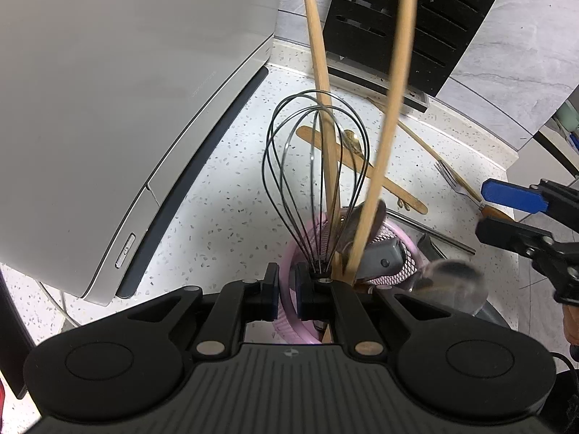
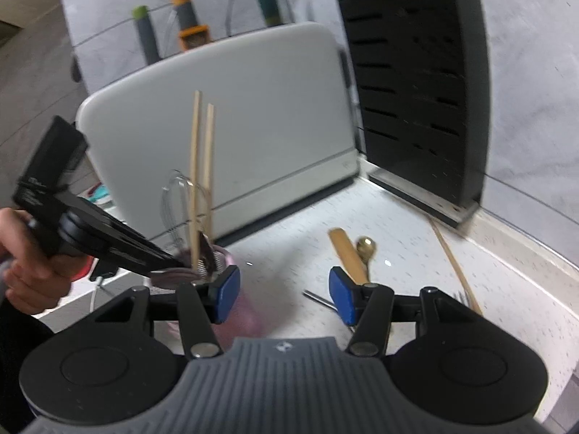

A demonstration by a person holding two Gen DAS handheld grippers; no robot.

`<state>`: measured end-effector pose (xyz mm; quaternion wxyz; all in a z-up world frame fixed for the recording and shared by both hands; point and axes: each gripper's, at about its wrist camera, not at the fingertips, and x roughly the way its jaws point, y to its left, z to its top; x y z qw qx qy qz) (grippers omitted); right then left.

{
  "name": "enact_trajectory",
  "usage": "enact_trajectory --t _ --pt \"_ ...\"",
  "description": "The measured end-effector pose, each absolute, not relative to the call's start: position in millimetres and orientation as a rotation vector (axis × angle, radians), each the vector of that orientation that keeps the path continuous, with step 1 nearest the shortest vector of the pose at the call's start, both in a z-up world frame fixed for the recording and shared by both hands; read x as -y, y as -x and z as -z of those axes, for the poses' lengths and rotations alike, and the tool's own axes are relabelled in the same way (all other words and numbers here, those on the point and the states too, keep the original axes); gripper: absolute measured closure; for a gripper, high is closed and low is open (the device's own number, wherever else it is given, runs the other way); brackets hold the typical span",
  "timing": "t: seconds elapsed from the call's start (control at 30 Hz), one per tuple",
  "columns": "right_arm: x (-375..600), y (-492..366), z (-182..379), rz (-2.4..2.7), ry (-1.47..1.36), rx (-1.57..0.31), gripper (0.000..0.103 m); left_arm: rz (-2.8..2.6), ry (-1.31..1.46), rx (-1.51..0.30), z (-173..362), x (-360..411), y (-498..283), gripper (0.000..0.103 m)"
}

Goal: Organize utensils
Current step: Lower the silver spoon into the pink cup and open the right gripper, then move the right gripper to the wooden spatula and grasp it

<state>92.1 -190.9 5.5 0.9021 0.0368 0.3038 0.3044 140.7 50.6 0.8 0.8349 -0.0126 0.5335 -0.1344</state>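
A pink mesh utensil holder (image 1: 394, 249) stands on the speckled counter and holds a wire whisk (image 1: 318, 166), two wooden chopsticks (image 1: 391, 108) and a grey-handled tool (image 1: 383, 258). My left gripper (image 1: 286, 289) is shut on the holder's pink rim. It also shows at the left of the right wrist view (image 2: 163, 256), at the holder (image 2: 231, 303). My right gripper (image 2: 284, 294) is open and empty above the counter beside the holder. On the counter lie a wooden spatula (image 2: 349, 255), a gold spoon (image 2: 365, 247), a fork (image 1: 456, 181) and a metal utensil (image 1: 434, 231).
A large grey appliance (image 1: 126, 108) stands at the left. A black slotted knife block (image 2: 416, 90) stands at the back by the tiled wall. A thin wooden stick (image 2: 456, 264) lies along the counter's back edge. Kitchen tools hang on the wall (image 2: 188, 25).
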Motion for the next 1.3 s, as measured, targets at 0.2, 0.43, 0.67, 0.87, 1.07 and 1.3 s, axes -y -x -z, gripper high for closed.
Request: enact_trajectory --t 0.2,0.43,0.67,0.87,1.07,1.3 --pt "195 -98 5 -0.572 -0.075 -0.672 0.049 0.287 0.025 -1.136 1 -50 -143 0.095" --pt "187 -104 17 -0.549 -0.051 -0.716 0.048 0.296 0.022 -1.136 2 -48 -142 0.094" --pt "183 -106 18 -0.553 -0.040 -0.712 0.048 0.304 0.053 -1.118 -5 -55 -139 0.096" --pt "185 -105 20 -0.536 -0.029 -0.716 0.047 0.323 0.113 -1.108 -10 -66 -139 0.097" --pt "191 -106 16 -0.498 -0.035 -0.690 0.047 0.321 0.101 -1.111 -9 -61 -141 0.097" --pt "198 -107 14 -0.481 -0.026 -0.676 0.047 0.320 0.114 -1.118 -6 -63 -142 0.097"
